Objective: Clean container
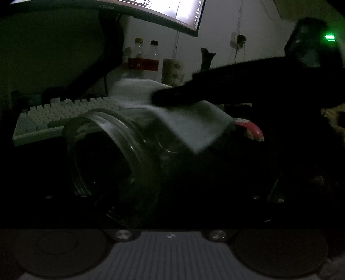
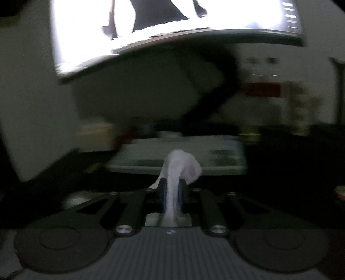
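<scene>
A clear glass jar lies tilted in the dim left wrist view, its open mouth facing left and toward me. It sits between the fingers of my left gripper, which are too dark to make out. My right gripper reaches in from the right and holds a white cloth against the jar's upper side. In the right wrist view my right gripper is shut on the white cloth, which bunches up above the fingertips. The jar does not show there.
A white keyboard lies behind the jar, also blurred in the right wrist view. A lit monitor hangs above. Two bottles stand at the back. A red and white object lies to the right.
</scene>
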A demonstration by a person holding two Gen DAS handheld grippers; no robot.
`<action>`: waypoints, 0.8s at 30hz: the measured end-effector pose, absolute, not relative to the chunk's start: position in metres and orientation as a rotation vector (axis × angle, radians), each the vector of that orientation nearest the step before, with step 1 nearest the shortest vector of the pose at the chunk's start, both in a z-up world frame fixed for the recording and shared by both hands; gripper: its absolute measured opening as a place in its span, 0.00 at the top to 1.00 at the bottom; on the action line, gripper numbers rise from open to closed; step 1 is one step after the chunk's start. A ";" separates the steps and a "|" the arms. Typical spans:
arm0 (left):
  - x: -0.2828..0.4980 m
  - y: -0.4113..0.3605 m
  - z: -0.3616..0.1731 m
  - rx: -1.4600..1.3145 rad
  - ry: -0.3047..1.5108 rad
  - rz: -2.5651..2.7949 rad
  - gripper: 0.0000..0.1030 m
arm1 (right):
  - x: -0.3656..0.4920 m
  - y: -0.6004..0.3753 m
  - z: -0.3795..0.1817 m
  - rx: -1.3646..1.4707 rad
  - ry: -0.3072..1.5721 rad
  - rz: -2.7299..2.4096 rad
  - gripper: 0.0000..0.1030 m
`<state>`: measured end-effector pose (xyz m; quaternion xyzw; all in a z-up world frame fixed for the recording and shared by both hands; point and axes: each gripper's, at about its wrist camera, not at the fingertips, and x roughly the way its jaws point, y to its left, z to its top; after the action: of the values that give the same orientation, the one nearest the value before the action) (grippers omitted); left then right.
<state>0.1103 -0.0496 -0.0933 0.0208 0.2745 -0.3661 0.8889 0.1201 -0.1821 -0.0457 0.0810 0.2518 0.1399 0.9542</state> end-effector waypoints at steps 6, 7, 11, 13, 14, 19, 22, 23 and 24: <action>0.110 -0.045 -0.093 0.003 0.576 -0.771 0.00 | 0.099 -0.154 -0.038 0.155 0.495 0.555 0.87; 0.111 -0.044 -0.093 -0.010 0.578 -0.775 0.00 | 0.098 -0.150 -0.037 0.143 0.493 0.582 0.87; 0.111 -0.042 -0.093 -0.024 0.579 -0.782 0.00 | 0.108 -0.161 -0.042 0.122 0.495 0.409 0.87; 0.109 -0.044 -0.093 -0.007 0.575 -0.778 0.00 | 0.117 -0.170 -0.046 0.133 0.505 0.313 0.85; 0.109 -0.045 -0.093 0.000 0.574 -0.777 0.00 | 0.117 -0.173 -0.046 0.151 0.509 0.307 0.85; 0.106 -0.050 -0.094 0.041 0.566 -0.766 0.00 | 0.105 -0.166 -0.042 0.169 0.500 0.433 0.85; 0.106 -0.052 -0.094 0.058 0.565 -0.760 0.00 | 0.096 -0.157 -0.039 0.160 0.494 0.527 0.86; 0.106 -0.052 -0.094 0.058 0.564 -0.760 0.00 | 0.093 -0.154 -0.038 0.157 0.491 0.558 0.86; 0.107 -0.051 -0.094 0.055 0.565 -0.761 0.00 | 0.094 -0.156 -0.038 0.153 0.490 0.539 0.86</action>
<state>0.1065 -0.0514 -0.0937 0.0266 0.2718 -0.3662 0.8896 0.0944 -0.1558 -0.0383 0.0746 0.2393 0.2631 0.9316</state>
